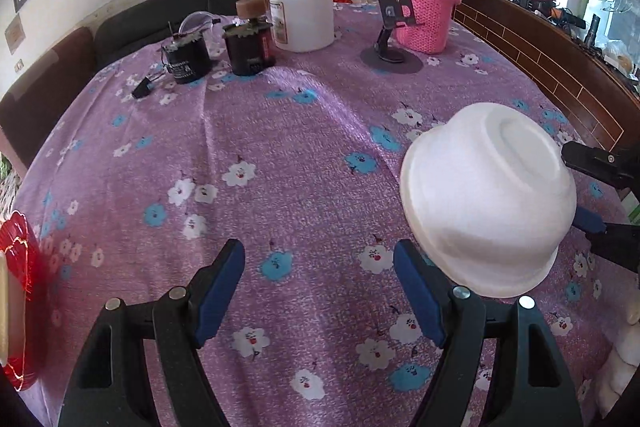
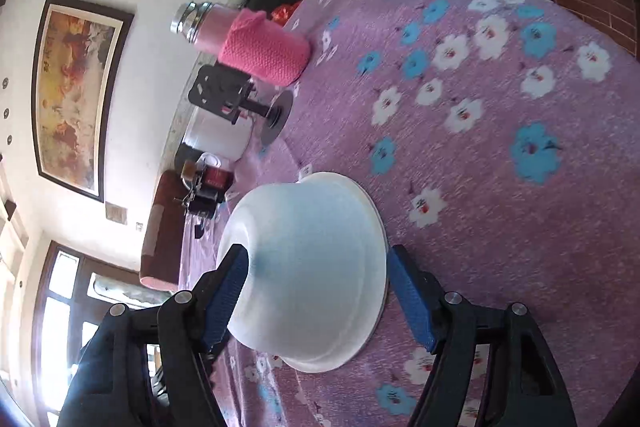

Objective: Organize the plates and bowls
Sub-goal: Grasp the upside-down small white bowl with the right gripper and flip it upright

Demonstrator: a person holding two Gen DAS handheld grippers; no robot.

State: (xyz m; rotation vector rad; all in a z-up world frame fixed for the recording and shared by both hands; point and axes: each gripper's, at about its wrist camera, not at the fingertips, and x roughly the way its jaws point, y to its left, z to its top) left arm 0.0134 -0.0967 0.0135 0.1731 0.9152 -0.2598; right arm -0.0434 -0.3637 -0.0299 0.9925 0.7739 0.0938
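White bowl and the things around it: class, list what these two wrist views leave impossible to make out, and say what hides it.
- White bowl: it lies upside down on the floral cloth, so both views hide its inside.
- Red dish, left wrist view: cut off by the left edge.
- Label on the white jar, left wrist view: too small to read.
- Right tongs: whether the pads press the bowl is unclear; the bowl hides the contact.

No legible text. The label on the white plastic jar [image 1: 301,11] and the markings on the black cylindrical device [image 1: 186,61] are too small and blurred to read.
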